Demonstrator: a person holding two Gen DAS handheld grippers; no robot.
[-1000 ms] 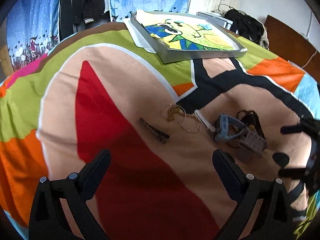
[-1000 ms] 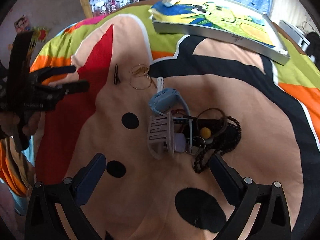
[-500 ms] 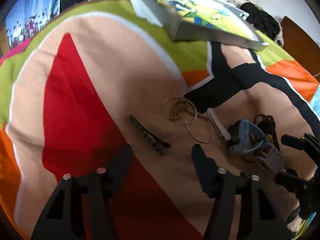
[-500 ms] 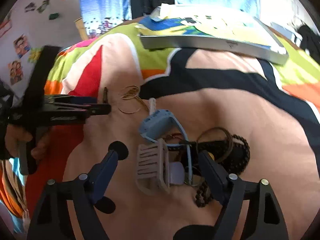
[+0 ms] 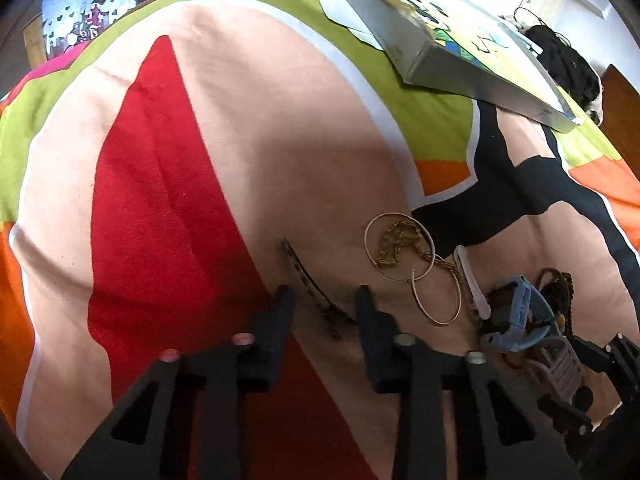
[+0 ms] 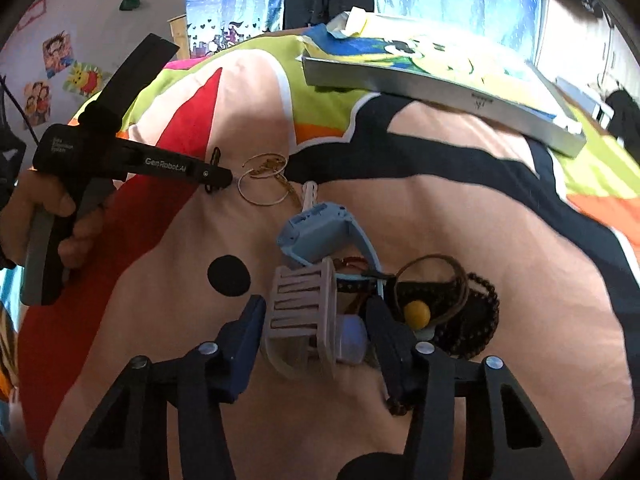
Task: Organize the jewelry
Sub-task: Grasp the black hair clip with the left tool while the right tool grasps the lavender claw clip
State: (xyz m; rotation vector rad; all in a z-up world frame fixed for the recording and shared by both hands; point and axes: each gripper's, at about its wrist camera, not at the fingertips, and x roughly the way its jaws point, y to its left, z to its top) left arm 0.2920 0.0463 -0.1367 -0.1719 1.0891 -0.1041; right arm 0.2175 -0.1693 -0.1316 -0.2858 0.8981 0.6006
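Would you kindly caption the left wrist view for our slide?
Open left gripper straddles a dark hair clip beside gold hoops.

White lettering reads "GenRobot.AI" along the black side of the left gripper (image 6: pixel 218 176), seen from the right wrist view. A small white label sits further back on its body, too small to read. A tiny dark mark on the grey box (image 6: pixel 478 101) edge is also illegible.

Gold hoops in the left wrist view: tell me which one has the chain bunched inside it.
The larger, upper hoop, farther from the left gripper: the gold chain bunches inside it. The smaller hoop overlapping its lower right rim encloses mostly bare blanket.
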